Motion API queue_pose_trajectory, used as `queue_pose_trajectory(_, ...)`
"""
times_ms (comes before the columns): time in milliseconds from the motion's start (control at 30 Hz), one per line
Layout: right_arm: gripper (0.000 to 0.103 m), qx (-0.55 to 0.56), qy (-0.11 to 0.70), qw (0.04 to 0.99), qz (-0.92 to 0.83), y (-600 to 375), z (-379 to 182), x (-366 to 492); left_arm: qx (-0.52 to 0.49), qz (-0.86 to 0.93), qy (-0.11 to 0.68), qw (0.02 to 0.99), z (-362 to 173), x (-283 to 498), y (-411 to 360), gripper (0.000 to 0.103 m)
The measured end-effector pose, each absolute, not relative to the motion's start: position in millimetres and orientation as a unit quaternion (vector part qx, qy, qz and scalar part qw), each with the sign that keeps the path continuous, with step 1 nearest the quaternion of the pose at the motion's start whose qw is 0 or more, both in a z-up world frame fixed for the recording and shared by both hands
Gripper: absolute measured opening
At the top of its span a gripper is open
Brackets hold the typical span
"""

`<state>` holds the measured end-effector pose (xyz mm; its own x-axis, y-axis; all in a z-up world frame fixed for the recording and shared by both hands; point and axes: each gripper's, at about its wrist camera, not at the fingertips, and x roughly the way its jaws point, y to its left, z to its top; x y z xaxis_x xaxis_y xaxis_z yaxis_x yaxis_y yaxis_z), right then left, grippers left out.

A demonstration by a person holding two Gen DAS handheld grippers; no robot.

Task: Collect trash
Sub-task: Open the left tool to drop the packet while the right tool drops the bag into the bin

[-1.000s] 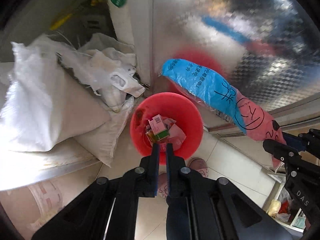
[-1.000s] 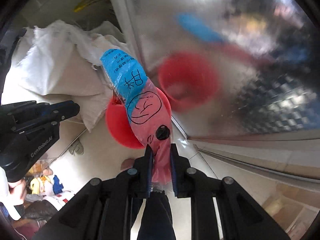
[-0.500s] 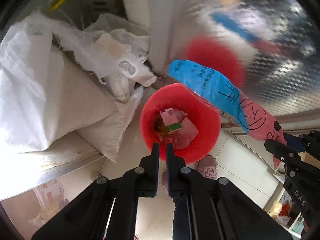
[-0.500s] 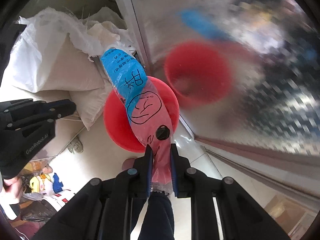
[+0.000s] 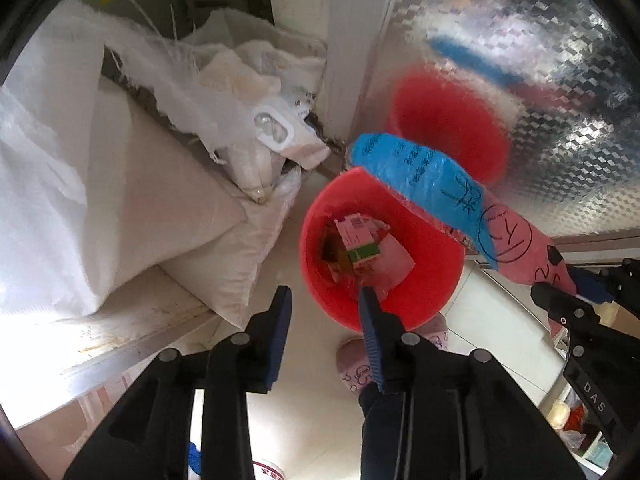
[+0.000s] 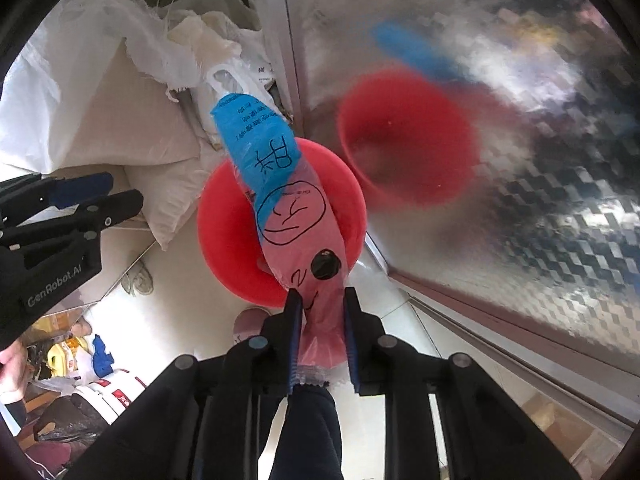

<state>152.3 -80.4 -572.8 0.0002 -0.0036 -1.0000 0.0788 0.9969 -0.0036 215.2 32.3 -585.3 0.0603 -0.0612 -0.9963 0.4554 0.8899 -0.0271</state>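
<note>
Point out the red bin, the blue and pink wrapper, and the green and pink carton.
red bin [image 5: 424, 296], left wrist view, on its inner wall on the right.
blue and pink wrapper [image 6: 260, 148], right wrist view, on its blue upper half.
green and pink carton [image 5: 358, 240], left wrist view, on its top face inside the bin.

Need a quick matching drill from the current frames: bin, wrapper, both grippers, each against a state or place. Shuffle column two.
Column 1:
1. red bin
2. blue-and-pink wrapper
3. left gripper
4. right gripper

Column 2:
A. jaws apart, nothing between them
B. on the floor, cartons inside
C. clamped on the wrapper's pink end
D. hanging over the bin

Pairs: 1-B, 2-D, 3-A, 4-C
</note>
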Motion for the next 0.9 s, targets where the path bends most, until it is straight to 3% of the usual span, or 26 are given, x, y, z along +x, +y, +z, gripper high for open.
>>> queue_pose_trajectory(67, 0.031, 0.019, 0.704, 0.709, -0.033, -76.7, -573.0, 153.0, 0.153, -0.182, 0.659, 0.713, -587.2, 214.6, 32.9, 0.043)
queue_pose_trajectory(200, 0.034, 0.021, 0.708, 0.706, -0.027, -77.4, -571.9, 150.0, 0.157, -0.184, 0.657, 0.714, -586.1, 211.7, 34.1, 0.045)
queue_pose_trajectory(267, 0.041, 0.023, 0.708, 0.705, -0.027, -76.5, -571.3, 148.1, 0.157, -0.185, 0.655, 0.716, -582.7, 209.9, 34.4, 0.051)
queue_pose_trajectory(500, 0.042, 0.022, 0.696, 0.717, -0.027, -70.2, -555.5, 138.5, 0.152, -0.184, 0.649, 0.722, -560.4, 197.7, 41.4, 0.054)
queue_pose_trajectory(900, 0.05, 0.031, 0.626, 0.778, -0.05, -55.9, -466.6, 103.4, 0.095, -0.16, 0.615, 0.766, -470.8, 149.4, 67.0, 0.082)
